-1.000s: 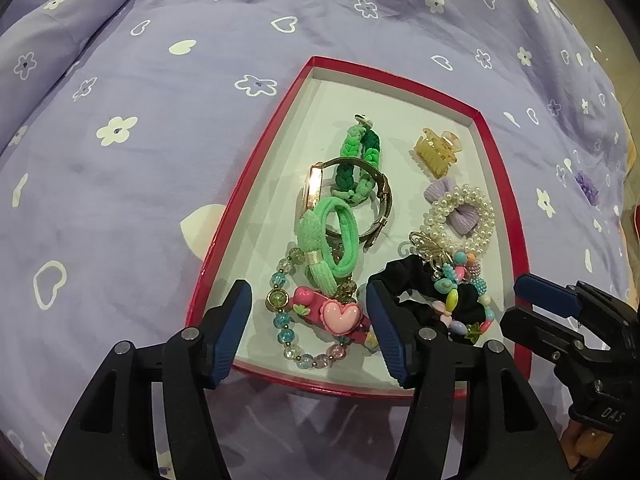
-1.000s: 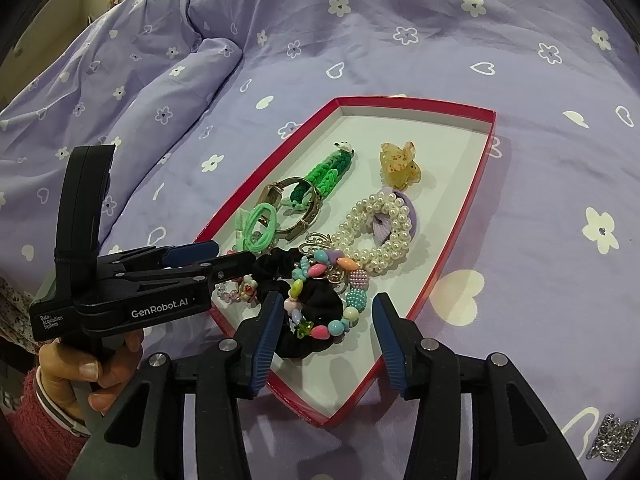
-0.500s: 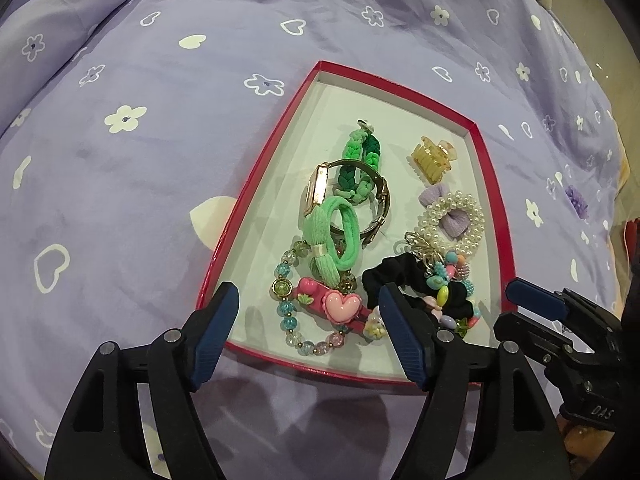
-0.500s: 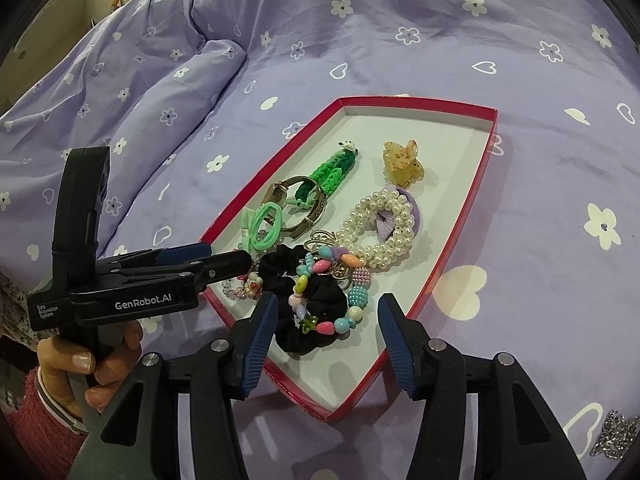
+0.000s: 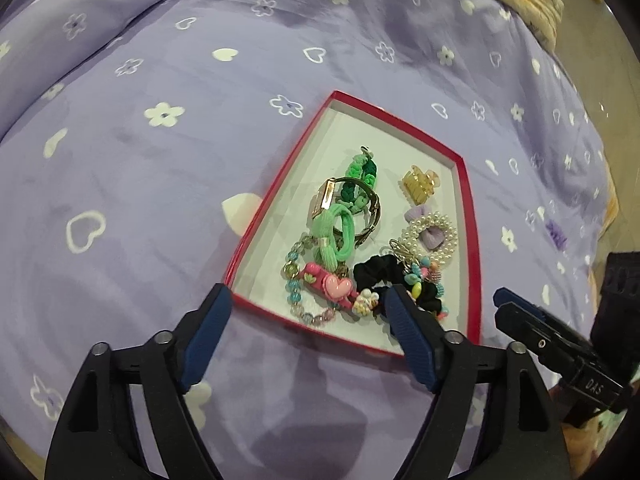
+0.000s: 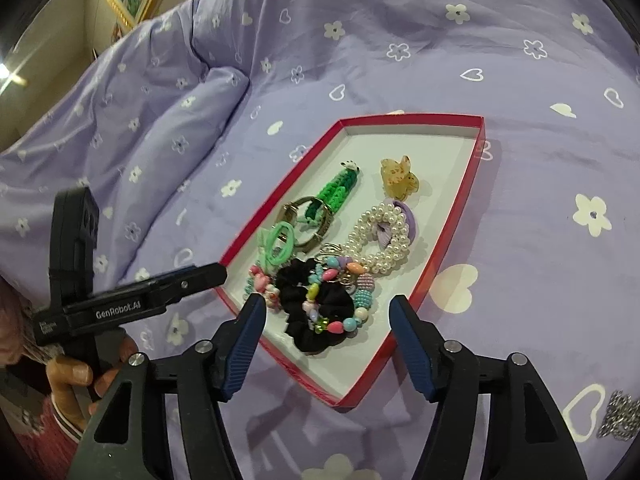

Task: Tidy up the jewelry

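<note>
Jewelry lies in a red tray on a purple bedspread, massed toward the tray's near end; the far end is bare.

Left tongs: jaws spread, just been opening, nothing between the pads. They hover above the near tray edge. Directly ahead and below lie the pink heart clip and the bead bracelet; the clip's long axis runs roughly crosswise to the pointing line.

Right tongs: jaws spread, just been opening, pinching nothing. The black scrunchie, with a multicolour bead strand draped across it, sits ahead of the tips, framed between the two pads but apart from them.

Judgement: the right tongs are nearer the scrunchie pile, the left nearer the heart clip. Further back lie the green hair tie, watch, pearl ring and amber claw clip, well apart from both tongs. A silver chain lies outside the tray, on the right tongs' side.
</note>
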`<state>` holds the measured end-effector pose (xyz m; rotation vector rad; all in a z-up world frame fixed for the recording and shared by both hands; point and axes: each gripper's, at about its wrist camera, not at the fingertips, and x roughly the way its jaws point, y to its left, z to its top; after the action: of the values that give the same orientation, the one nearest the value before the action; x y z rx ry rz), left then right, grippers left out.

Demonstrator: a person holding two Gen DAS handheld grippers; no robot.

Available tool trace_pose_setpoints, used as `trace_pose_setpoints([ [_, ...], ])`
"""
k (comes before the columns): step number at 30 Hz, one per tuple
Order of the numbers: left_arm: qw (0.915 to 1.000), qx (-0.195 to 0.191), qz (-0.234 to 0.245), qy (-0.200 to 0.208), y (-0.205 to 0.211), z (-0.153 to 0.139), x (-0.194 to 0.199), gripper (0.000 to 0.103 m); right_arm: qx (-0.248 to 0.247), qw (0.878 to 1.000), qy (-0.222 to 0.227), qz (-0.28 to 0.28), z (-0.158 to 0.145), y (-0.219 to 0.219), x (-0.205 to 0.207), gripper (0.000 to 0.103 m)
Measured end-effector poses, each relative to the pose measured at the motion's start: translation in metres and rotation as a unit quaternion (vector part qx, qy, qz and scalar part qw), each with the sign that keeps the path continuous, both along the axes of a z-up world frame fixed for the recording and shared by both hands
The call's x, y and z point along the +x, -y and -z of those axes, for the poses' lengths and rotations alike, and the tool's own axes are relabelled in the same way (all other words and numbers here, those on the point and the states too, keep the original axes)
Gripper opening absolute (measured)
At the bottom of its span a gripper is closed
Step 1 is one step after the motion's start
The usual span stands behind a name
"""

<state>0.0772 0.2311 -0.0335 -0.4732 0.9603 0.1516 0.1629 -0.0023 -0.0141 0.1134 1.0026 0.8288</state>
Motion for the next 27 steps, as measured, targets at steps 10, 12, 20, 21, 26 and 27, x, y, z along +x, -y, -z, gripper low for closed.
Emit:
trace_pose_setpoints([
  [10,0.9993,-0.018,-0.030,0.008,0.011,-0.001,-0.050,0.092,0.113,0.992,-0.060,0.024,0.010,0.031,-0.013,0.084],
  [12,0.9993,-0.017,-0.032,0.005,0.017,0.001,-0.059,0.093,0.133,0.988,-0.070,0.029,0.013,0.038,-0.020,0.087],
  [20,0.9984,0.034,-0.040,0.019,0.033,-0.003,-0.087,0.093,0.158,0.986,-0.030,0.048,0.005,0.056,-0.047,0.088],
  [21,0.9978,0.046,-0.040,0.026,0.035,-0.006,-0.090,0.093,0.151,0.987,-0.018,0.050,0.002,0.057,-0.051,0.088],
  [26,0.9916,0.114,-0.025,0.057,0.047,-0.037,-0.097,0.093,0.092,0.994,0.041,0.041,-0.020,0.051,-0.065,0.089],
  [27,0.9906,0.120,-0.022,0.062,0.048,-0.044,-0.098,0.094,0.072,0.995,0.056,0.036,-0.029,0.048,-0.067,0.089],
])
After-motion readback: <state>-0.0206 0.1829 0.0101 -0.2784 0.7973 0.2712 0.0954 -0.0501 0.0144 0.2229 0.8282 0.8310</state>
